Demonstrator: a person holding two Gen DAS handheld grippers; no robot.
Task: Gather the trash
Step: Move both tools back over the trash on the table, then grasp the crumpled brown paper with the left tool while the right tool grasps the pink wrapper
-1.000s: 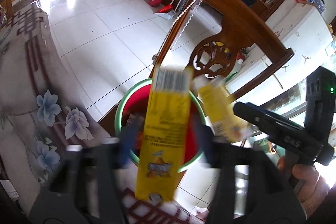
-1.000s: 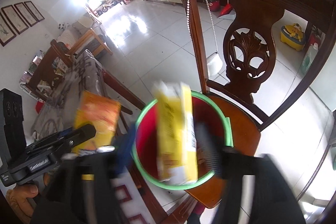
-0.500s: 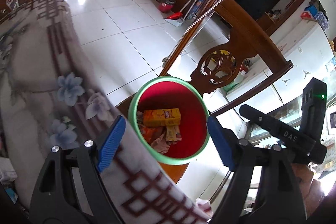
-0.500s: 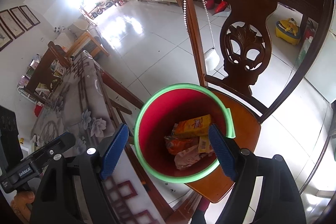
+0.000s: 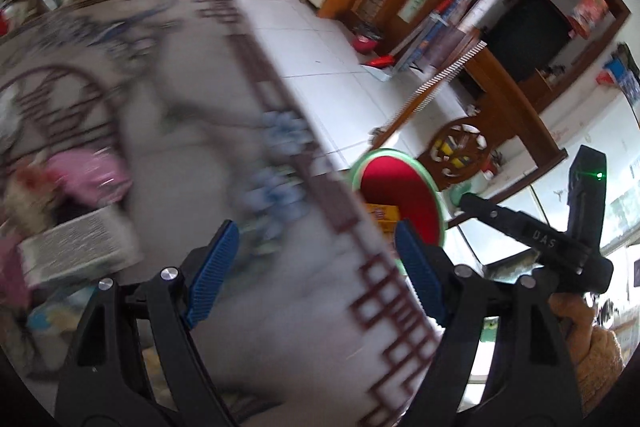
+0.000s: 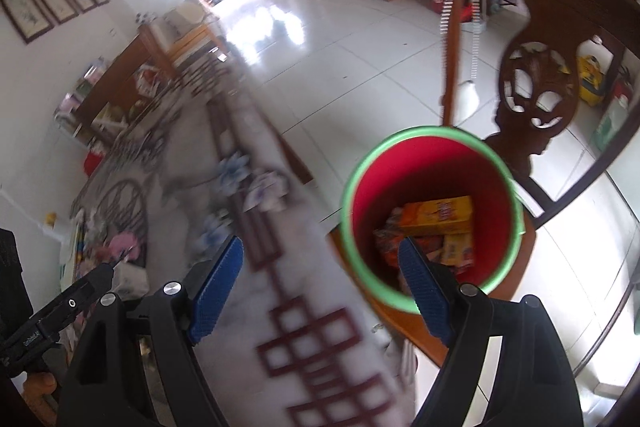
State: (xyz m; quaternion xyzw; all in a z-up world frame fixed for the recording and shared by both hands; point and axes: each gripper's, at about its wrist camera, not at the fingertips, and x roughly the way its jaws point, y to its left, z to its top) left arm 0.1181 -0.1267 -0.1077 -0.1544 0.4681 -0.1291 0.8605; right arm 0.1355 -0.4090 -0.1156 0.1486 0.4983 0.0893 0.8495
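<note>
While the cloth-covered table (image 5: 192, 131) fills the near view, the red bin (image 6: 430, 211) sits on a wooden chair (image 6: 556, 99) just beyond its edge, holding a yellow box (image 6: 438, 215). Left gripper (image 5: 316, 267) and right gripper (image 6: 322, 279) hover above the table with jaws spread, empty. Blurred wrappers (image 5: 80, 179) lie left of the left gripper.
</note>
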